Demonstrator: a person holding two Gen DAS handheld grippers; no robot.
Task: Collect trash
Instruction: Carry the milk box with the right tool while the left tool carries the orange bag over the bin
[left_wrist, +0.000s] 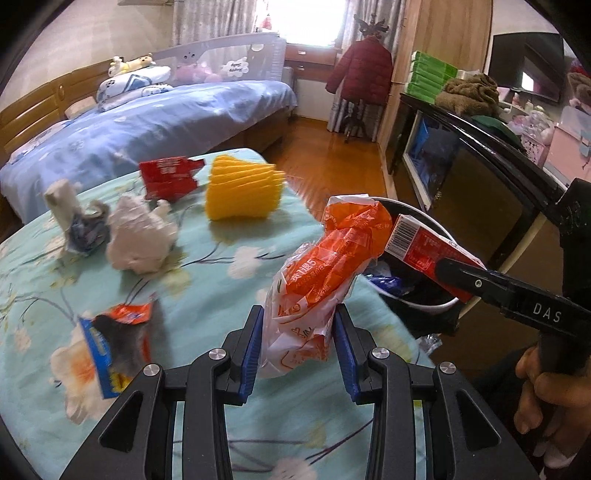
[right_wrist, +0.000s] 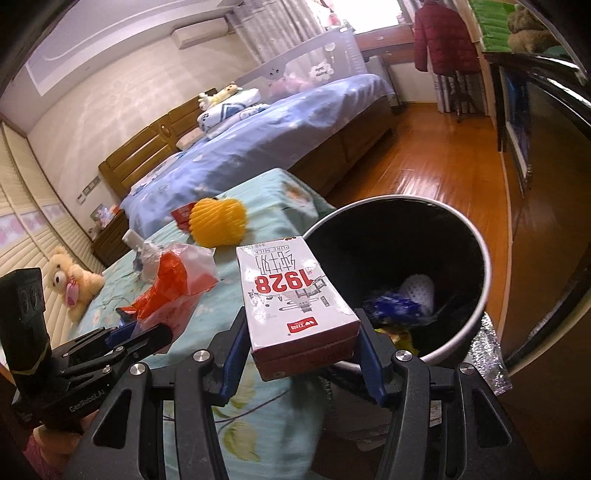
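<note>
1. Left gripper (left_wrist: 300, 338): jaws closed on the orange-white plastic bag (left_wrist: 325, 266), pinched at its lower bunched end. Bag looks light, soft, crinkly; it flops toward the bin, so prob. slippery film. A bunched part is the best hold, not a single layer.
2. Right gripper (right_wrist: 301, 341): jaws clamped on the milk carton (right_wrist: 295, 295), one pad on each long side near its base. Carton looks stiff w/ flat sides; can't tell if empty, prob. light. A hard squeeze could crush it or push out dregs.
3. Trash bin (right_wrist: 476, 254) stands just beside the mattress corner, mouth open, some wrappers already inside. Carton front end is over the near rim; bag is close to the rim on the mattress side.
4. Room: bin mouth is wide, but the two grippers sit close together, so risk of bumping each other. Dark cabinet (left_wrist: 480, 206) near behind the bin; floor beyond is open.
5. Still on the floral mattress (left_wrist: 207, 273): yellow foam net (left_wrist: 240, 192), red packet (left_wrist: 168, 177), white crumpled paper (left_wrist: 138, 236), blue-orange wrapper (left_wrist: 114, 343).
</note>
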